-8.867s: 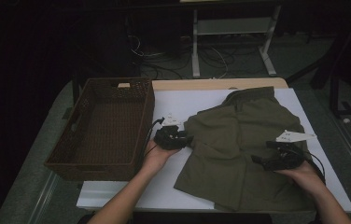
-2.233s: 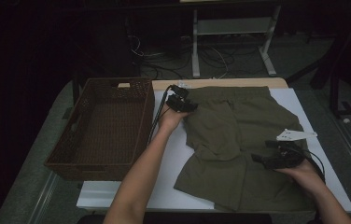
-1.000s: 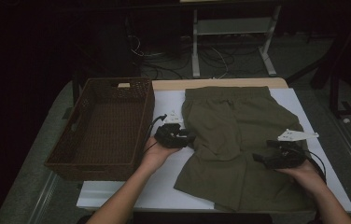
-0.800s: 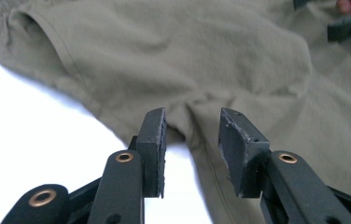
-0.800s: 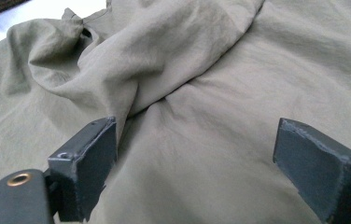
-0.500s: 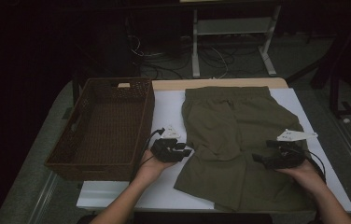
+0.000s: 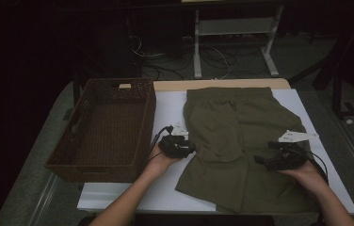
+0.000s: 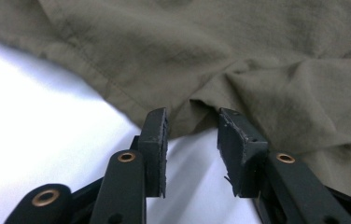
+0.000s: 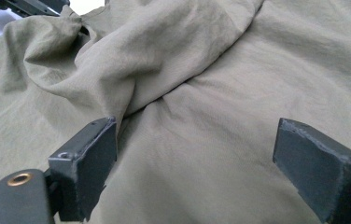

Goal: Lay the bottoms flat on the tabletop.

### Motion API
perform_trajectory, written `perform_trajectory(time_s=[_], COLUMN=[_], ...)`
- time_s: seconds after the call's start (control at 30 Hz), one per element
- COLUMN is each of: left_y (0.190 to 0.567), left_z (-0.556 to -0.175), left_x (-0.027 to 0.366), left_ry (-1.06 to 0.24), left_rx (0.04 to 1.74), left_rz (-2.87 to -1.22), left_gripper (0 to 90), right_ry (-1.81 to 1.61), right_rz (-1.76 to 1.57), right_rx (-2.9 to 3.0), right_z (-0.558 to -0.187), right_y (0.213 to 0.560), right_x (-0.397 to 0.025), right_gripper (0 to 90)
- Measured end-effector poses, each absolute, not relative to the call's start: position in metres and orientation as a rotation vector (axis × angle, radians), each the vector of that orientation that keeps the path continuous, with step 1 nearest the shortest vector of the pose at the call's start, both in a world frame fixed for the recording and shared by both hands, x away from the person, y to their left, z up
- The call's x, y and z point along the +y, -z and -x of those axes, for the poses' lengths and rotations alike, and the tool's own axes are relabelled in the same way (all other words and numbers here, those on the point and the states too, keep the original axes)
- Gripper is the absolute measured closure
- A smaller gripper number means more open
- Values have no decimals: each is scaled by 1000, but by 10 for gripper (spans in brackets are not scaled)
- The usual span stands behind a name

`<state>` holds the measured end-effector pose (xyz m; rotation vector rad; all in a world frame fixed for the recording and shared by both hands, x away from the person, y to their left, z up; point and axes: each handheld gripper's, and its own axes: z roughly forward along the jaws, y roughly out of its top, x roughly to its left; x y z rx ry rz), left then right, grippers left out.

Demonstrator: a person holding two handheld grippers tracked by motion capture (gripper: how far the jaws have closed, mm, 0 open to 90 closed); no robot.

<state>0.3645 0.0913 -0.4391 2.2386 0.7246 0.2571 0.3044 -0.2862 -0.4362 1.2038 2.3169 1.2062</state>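
Olive green shorts [image 7: 234,136] lie spread on the white table top, waistband at the far side, with a fold across the middle. My left gripper [image 7: 179,146] rests at the shorts' left edge. In the left gripper view it [image 8: 192,116] is open, and a puckered bit of the shorts' hem [image 8: 201,105] sits just beyond its tips. My right gripper [image 7: 278,159] rests on the right leg of the shorts. Its jaws [image 9: 229,135] stand wide open over the rumpled shorts fabric [image 9: 201,84], holding nothing.
A dark brown wicker basket [image 7: 144,117] stands at the left of the table, close beside my left hand. Bare white table top [image 7: 170,106] shows between basket and shorts. A table frame and cables [image 7: 234,52] lie on the floor beyond the far edge.
My left gripper came back from the waistband at the far side to the shorts' left edge, leaving that part spread flat. It then edged right toward the hem. The right gripper stayed put.
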Motion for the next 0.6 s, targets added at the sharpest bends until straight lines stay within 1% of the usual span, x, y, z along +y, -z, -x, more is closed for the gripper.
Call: perform_trajectory(time_s=[0.03,0.17,0.27,0.33,0.43,0.6], left_y=[439,441,443,443,442,445], left_z=[-366,-370,-372,-372,-371,-370], left_x=[90,90,91,92,93,92], left_ry=[-260,-246,-226,-222,-232,-236], left_rx=[720,721,718,729,738,749], left_rz=[-2242,-2240,-2243,-2240,-2245,-2281], left_gripper=[651,760,813,808,710,654], right_ry=[-1205,-1203,-1204,-1204,-1204,-1209], right_rz=[-1204,-1200,-1200,-1201,-1201,-1201], right_rx=[2317,2318,2317,2316,2317,2313], right_z=[-304,-304,-304,-304,-304,-304], right_y=[436,436,436,436,436,435], right_x=[-286,-286,-286,-286,-287,-288], right_gripper=[137,137,137,137,137,137])
